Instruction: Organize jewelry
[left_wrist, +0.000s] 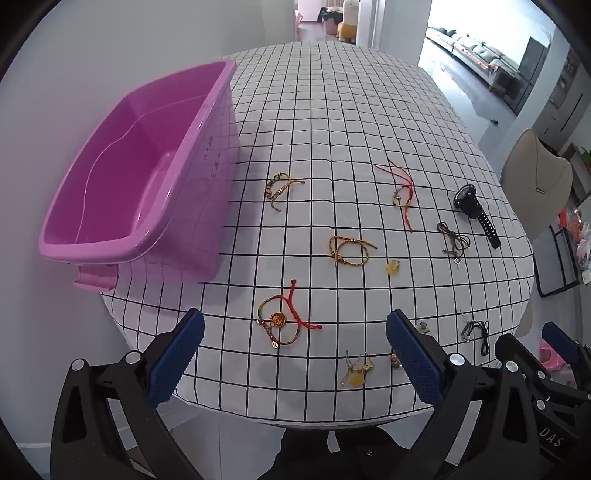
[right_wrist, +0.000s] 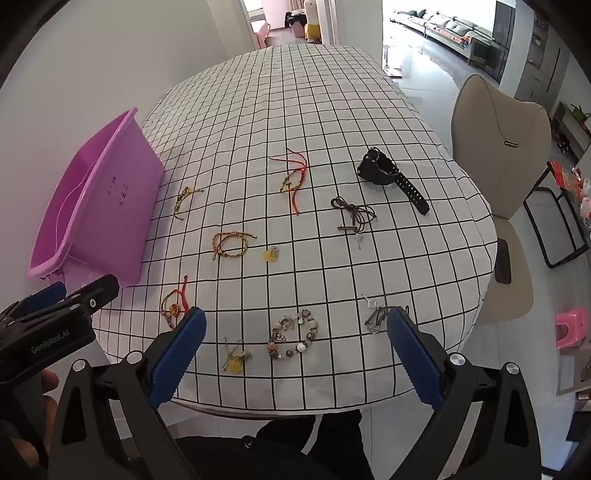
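Several pieces of jewelry lie scattered on a checked tablecloth (left_wrist: 332, 110). A pink bin (left_wrist: 133, 177) stands empty at the left. Nearest my left gripper (left_wrist: 295, 328) lies a red-corded bracelet with an orange charm (left_wrist: 280, 321); both jaws hover wide open above the table's near edge. My right gripper (right_wrist: 295, 325) is open too, over a beaded bracelet (right_wrist: 293, 338). Farther off lie a braided bracelet (right_wrist: 231, 245), a red string bracelet (right_wrist: 293, 177), a black watch (right_wrist: 391, 177), a brown cord (right_wrist: 352, 216) and a yellow charm (right_wrist: 271, 254).
A beige chair (right_wrist: 498, 158) stands at the table's right side, with a pink stool (right_wrist: 572, 326) on the floor beyond it. The table's near edge runs just under both grippers. A person's dark trousers (right_wrist: 295, 443) show below.
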